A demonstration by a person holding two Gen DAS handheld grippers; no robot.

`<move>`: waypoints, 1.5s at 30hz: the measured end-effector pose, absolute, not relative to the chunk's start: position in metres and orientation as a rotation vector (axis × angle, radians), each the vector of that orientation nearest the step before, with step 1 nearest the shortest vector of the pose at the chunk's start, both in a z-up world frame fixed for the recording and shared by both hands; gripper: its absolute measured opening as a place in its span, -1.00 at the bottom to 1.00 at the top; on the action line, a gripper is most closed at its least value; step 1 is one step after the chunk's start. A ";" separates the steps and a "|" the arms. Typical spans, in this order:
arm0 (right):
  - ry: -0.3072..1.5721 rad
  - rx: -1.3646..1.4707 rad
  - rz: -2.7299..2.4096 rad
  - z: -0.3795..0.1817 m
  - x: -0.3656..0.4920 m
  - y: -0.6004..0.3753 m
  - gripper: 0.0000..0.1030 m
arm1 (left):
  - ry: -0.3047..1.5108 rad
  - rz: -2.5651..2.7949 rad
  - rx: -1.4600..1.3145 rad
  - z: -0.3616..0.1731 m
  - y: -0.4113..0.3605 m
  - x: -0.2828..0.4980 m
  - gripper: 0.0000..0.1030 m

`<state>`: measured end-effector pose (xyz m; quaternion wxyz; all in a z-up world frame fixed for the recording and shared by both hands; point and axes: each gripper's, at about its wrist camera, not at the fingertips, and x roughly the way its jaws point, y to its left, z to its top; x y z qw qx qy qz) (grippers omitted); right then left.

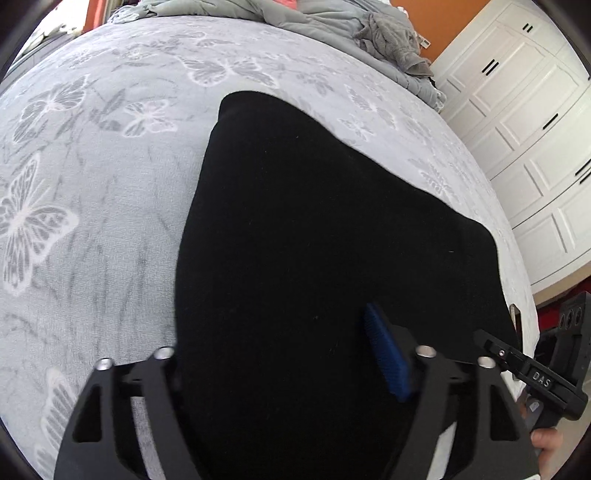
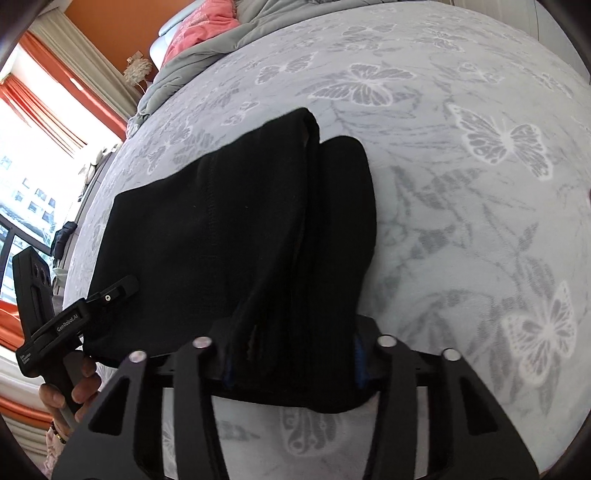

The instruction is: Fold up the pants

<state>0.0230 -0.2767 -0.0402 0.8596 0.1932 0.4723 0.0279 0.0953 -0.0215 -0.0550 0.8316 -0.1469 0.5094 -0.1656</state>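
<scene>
The bed (image 1: 92,221), covered in a grey butterfly-print spread, carries the black pants (image 1: 314,240) lying folded near its near edge. A crumpled grey duvet (image 1: 332,22) sits well beyond. The right gripper (image 2: 291,363) pinches a thick bunch of the pants' near end between its blue pads. The left gripper (image 1: 280,354) stands spread over the fabric, with cloth between its fingers, and is not seen pressing. Risk: with one side only clamped, lifting would drag the layers askew; the bulky bunch may slip from the pads.
</scene>
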 end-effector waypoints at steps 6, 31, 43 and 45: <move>0.893 0.414 0.173 0.013 -0.030 -0.253 -0.35 | 1.059 -0.440 -0.428 0.000 0.011 0.044 -0.41; 1.025 0.548 0.191 -0.068 -0.072 -0.244 -0.16 | 1.164 -0.345 -0.562 -0.056 0.049 -0.028 -0.21; 1.016 0.487 0.149 -0.063 -0.070 -0.240 -0.22 | 1.162 -0.342 -0.529 -0.048 0.044 -0.027 -0.36; 1.017 0.494 0.144 -0.063 -0.070 -0.241 -0.22 | 1.158 -0.341 -0.531 -0.050 0.043 -0.028 -0.36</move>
